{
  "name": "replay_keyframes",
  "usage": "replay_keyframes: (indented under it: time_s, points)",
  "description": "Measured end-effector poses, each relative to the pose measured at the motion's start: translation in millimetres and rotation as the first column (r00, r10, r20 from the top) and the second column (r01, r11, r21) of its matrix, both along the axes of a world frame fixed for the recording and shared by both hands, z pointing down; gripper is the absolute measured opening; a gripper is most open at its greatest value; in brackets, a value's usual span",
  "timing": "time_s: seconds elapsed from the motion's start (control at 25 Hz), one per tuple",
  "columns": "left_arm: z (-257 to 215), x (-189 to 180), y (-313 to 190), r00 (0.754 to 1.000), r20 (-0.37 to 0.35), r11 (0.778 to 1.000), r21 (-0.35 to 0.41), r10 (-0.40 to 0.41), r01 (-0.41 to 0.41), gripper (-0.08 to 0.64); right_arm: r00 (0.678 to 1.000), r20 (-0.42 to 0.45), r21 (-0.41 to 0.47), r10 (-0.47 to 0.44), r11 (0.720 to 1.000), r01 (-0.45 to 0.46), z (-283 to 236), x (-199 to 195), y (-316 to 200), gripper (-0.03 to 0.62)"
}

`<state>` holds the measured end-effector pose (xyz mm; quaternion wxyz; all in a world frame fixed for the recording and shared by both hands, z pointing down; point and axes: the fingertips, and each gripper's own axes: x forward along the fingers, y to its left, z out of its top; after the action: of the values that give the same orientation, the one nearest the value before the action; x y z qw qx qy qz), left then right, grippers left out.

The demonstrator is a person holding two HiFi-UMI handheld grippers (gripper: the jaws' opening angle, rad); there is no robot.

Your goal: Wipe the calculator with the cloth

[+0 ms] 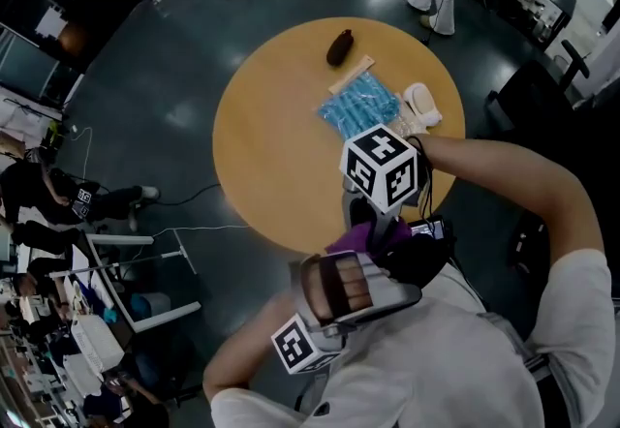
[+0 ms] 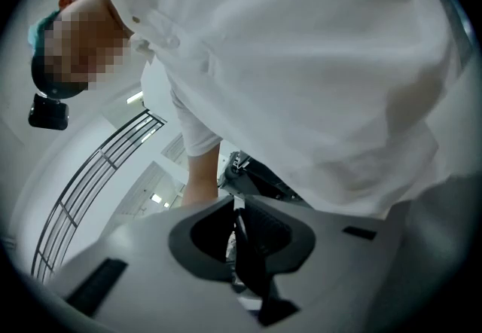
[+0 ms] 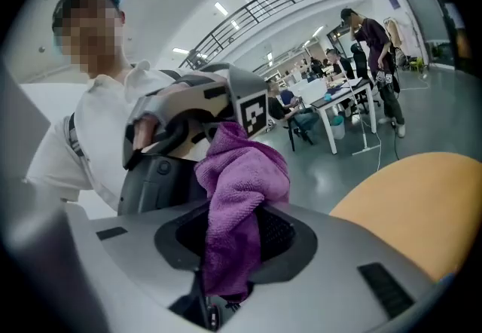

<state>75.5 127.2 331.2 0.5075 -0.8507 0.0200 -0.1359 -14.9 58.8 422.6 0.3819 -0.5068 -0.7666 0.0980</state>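
My right gripper [image 3: 230, 248] is shut on a purple cloth [image 3: 241, 181], which bunches up above the jaws. In the head view this gripper [image 1: 373, 223] is held close to the person's chest, with the cloth [image 1: 360, 240] under its marker cube. My left gripper [image 2: 245, 248] is shut on a thin dark calculator [image 2: 250, 267], seen edge-on between the pads. In the head view the left gripper [image 1: 392, 266] sits just below the right one, and the dark calculator [image 1: 424, 244] sticks out beside the cloth. The cloth lies against the calculator [image 3: 151, 177].
A round wooden table [image 1: 281, 145] stands ahead, off the near edge of which both grippers are held. On it lie a blue packet [image 1: 360, 107], a white item [image 1: 421, 107], a wooden stick [image 1: 351, 74] and a dark brown object [image 1: 339, 46].
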Motion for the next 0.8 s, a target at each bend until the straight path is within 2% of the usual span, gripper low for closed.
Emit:
replay_keyframes:
  time_s: [0.16, 0.24, 0.32, 0.4, 0.48, 0.52, 0.6, 0.64, 0.72, 0.76, 0.8]
  points:
    - [1, -2, -2, 1.000, -0.018, 1.000, -0.022, -0.014, 0.014, 0.044, 0.999, -0.042, 0.056, -0.002, 0.998, 0.005, 33, -4, -9, 0.117]
    - [0, -2, -3, 0.998, -0.044, 0.998, -0.049, -0.033, 0.031, 0.043, 0.998, -0.055, 0.133, 0.010, 0.991, -0.002, 59, -5, -19, 0.118]
    - [-6, -5, -8, 0.995, -0.080, 0.995, -0.084, -0.066, 0.059, 0.043, 0.998, -0.055, 0.234, 0.042, 0.972, -0.029, 86, -8, -39, 0.117]
    - [-13, -10, -19, 0.985, -0.132, 0.985, -0.149, -0.109, 0.089, 0.043, 0.990, -0.015, 0.293, 0.137, 0.948, -0.127, 100, -13, -71, 0.118]
    - [-15, -20, -35, 0.964, -0.196, 0.959, -0.254, -0.179, 0.127, 0.043, 0.956, 0.076, 0.306, 0.285, 0.905, -0.294, 98, -18, -110, 0.118]
    - [-13, -26, -45, 0.946, -0.231, 0.934, -0.325, -0.229, 0.147, 0.043, 0.922, 0.133, 0.305, 0.363, 0.870, -0.387, 93, -18, -132, 0.118]
    - [-6, -42, -72, 0.891, -0.298, 0.857, -0.487, -0.343, 0.167, 0.043, 0.824, 0.249, 0.287, 0.509, 0.774, -0.565, 79, -7, -176, 0.117]
    - [-1, -50, -86, 0.860, -0.321, 0.811, -0.562, -0.398, 0.165, 0.043, 0.757, 0.304, 0.255, 0.579, 0.716, -0.650, 68, 4, -196, 0.118]
    - [19, -65, -114, 0.803, -0.333, 0.719, -0.676, -0.495, 0.163, 0.041, 0.595, 0.392, 0.136, 0.702, 0.595, -0.792, 47, 29, -226, 0.118]
    - [36, -73, -127, 0.776, -0.316, 0.666, -0.726, -0.545, 0.172, 0.041, 0.517, 0.418, 0.077, 0.747, 0.538, -0.839, 38, 44, -236, 0.118]
    - [59, -80, -140, 0.747, -0.282, 0.594, -0.783, -0.603, 0.184, 0.041, 0.452, 0.434, 0.034, 0.779, 0.488, -0.872, 34, 58, -243, 0.118]
